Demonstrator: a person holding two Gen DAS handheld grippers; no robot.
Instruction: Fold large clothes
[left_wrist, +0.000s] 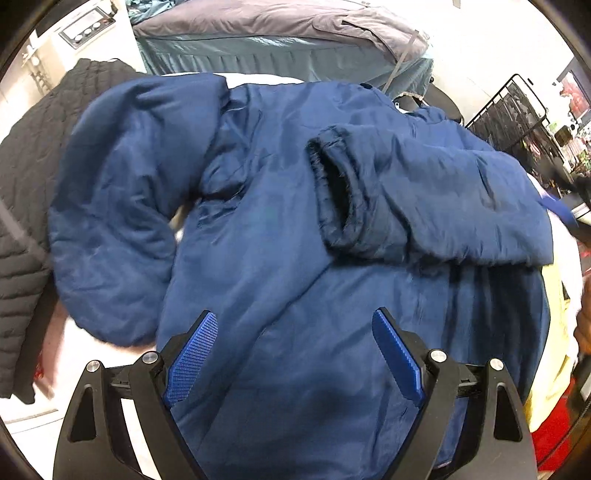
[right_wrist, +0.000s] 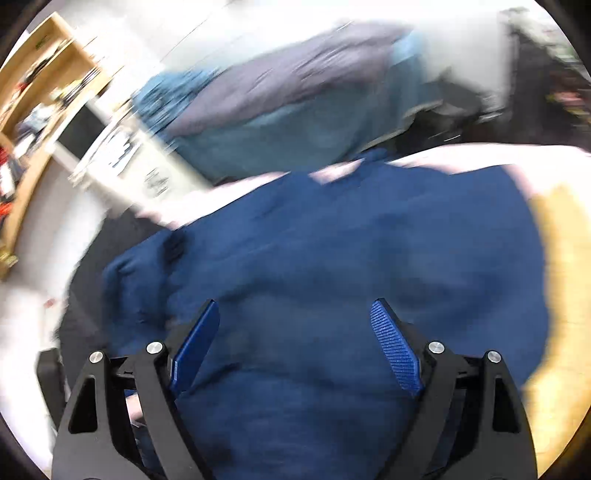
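- Both pairs of blue-padded fingers stand wide apart over cloth, gripping nothing: left gripper (left_wrist: 291, 354); right gripper (right_wrist: 293, 343), its view blurred.
- Navy padded jacket (left_wrist: 258, 229) lies spread on a pale surface (left_wrist: 92, 343); right sleeve (left_wrist: 424, 206) folded across the body; left sleeve (left_wrist: 110, 221) splayed outward.
- Judgement: soft, bulky, slippery shell; pinch the left sleeve near its end, or the near hem.

I can read no text, label, brand or number in either wrist view. The white device (left_wrist: 86, 27) at the upper left of the left wrist view carries a grey panel with round buttons, its markings too small to read; the right wrist view is blurred.
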